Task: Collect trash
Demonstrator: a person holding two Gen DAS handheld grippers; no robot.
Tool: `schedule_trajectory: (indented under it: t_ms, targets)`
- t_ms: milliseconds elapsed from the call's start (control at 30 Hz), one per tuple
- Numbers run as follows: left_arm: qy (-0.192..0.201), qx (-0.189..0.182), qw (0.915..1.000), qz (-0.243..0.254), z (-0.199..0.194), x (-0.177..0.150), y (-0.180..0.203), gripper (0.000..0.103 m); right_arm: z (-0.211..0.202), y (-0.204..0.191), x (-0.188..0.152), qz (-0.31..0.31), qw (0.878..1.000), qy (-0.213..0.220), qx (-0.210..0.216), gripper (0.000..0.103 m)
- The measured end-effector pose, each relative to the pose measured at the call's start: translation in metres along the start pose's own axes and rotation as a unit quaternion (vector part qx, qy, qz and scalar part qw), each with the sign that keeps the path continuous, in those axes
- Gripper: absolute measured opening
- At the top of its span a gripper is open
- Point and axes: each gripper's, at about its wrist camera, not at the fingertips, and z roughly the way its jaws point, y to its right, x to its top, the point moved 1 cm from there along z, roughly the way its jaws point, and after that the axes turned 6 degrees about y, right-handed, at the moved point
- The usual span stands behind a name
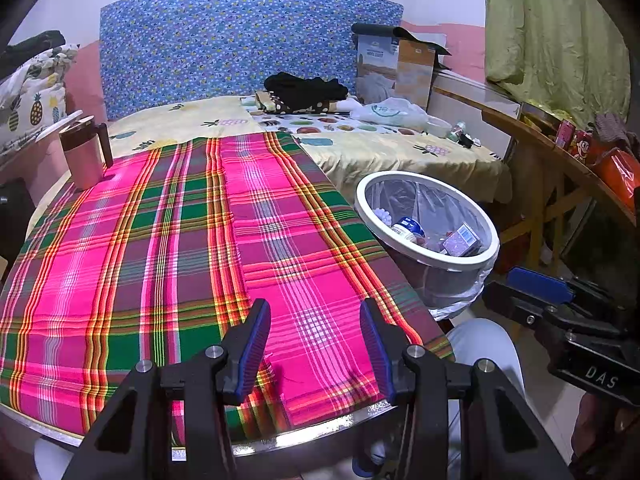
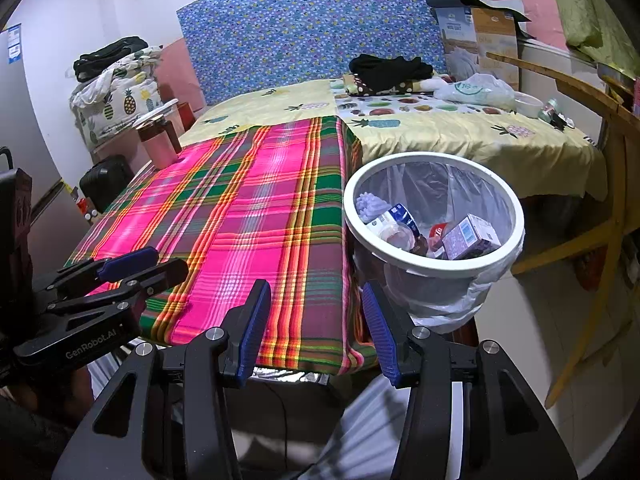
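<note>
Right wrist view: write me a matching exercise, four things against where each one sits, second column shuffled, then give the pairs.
Things:
1. pink mug
2. purple carton
3. black clothes
4. left gripper

Places:
A. on the bed, near the blue headboard
B. inside the white bin
C. far corner of the plaid tablecloth
D. left edge of the picture, over the near side of the cloth

Pairs: 1-C, 2-B, 3-A, 4-D
</note>
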Motion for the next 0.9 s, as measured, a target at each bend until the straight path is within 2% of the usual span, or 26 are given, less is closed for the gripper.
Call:
schedule_trajectory:
  t_ms: [900]
  targets:
    - [-0.005, 0.004, 1.0, 0.0, -0.0009, 0.0016, 0.003, 0.046, 0.0003, -0.0006, -0.0002, -0.001, 1.0, 0.001, 0.001, 0.049]
